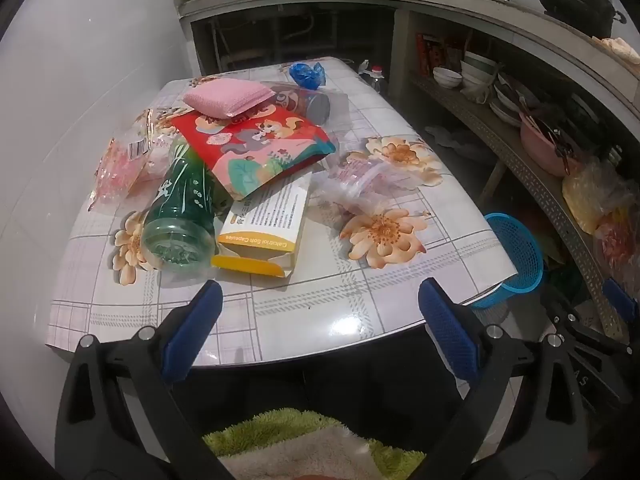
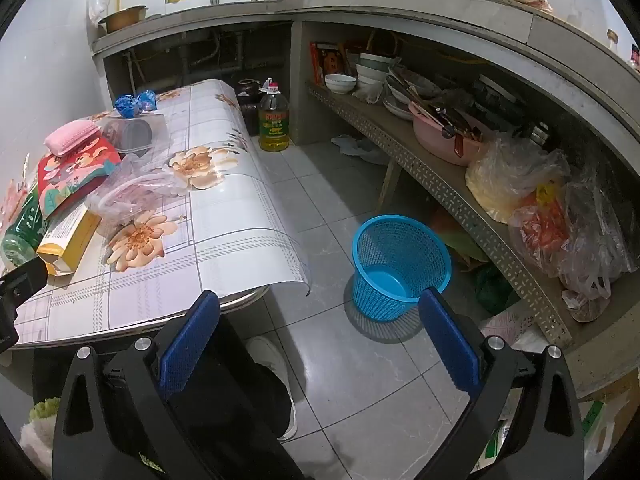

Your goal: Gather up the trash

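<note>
Now left gripper [image 1: 320, 332] spread wide, empty, above near table [image 1: 320, 312] edge. Just ahead of its left finger: green plastic bottle [image 1: 180, 212] on side, base toward claw; yellow-white capsule box [image 1: 266, 228] alongside, flap open. Beyond: red cartoon pouch [image 1: 256, 148], pink sponge [image 1: 228, 98] atop. Right gripper [image 2: 320, 336] wide, empty; blue mesh basket [image 2: 400, 264] on floor just ahead, upright.

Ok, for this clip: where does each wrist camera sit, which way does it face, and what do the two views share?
Left wrist: behind the open left gripper, angled down at the table with its green bottle and yellow box; the right gripper's edge shows.
Right wrist: behind the open right gripper, angled down at the floor and blue basket; a white shoe shows.
Shared: table, trash pile, basket, kitchen shelf.
</note>
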Demonstrator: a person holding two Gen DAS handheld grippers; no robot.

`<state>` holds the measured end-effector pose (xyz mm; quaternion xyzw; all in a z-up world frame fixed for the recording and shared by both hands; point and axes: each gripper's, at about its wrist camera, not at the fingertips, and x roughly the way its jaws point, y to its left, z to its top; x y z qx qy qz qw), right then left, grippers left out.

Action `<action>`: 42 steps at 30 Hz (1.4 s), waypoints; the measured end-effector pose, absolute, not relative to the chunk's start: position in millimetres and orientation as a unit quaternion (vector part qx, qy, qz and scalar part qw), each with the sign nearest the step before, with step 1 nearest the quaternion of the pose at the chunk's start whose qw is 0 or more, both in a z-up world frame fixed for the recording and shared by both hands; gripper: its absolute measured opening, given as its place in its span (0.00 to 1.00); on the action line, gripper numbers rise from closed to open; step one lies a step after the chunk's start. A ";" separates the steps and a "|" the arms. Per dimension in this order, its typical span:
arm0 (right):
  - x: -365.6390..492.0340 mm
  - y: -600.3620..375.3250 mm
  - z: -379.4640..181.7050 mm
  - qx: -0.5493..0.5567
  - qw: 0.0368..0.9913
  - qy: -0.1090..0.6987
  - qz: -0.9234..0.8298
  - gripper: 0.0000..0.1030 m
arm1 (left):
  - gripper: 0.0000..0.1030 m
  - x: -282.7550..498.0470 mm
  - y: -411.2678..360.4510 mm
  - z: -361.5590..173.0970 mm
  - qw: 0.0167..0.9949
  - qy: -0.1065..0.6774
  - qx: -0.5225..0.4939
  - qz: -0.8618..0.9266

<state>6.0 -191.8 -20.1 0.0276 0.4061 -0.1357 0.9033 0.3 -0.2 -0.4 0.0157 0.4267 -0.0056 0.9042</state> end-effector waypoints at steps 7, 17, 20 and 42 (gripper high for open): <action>6.0 -191.5 -19.9 0.027 0.904 0.405 -0.136 0.94 | 0.92 0.9 0.2 -1.0 0.904 0.426 0.013 -0.006; 5.8 -191.5 -20.0 0.027 0.904 0.405 -0.136 0.94 | 0.92 0.3 0.1 -0.2 0.904 0.427 0.013 -0.007; 5.8 -191.4 -20.0 0.027 0.904 0.405 -0.136 0.94 | 0.92 0.3 0.0 -0.2 0.904 0.427 0.013 -0.006; 5.3 -190.6 -18.8 0.028 0.904 0.405 -0.135 0.94 | 0.92 1.2 6.3 -8.0 0.904 0.428 0.012 -0.005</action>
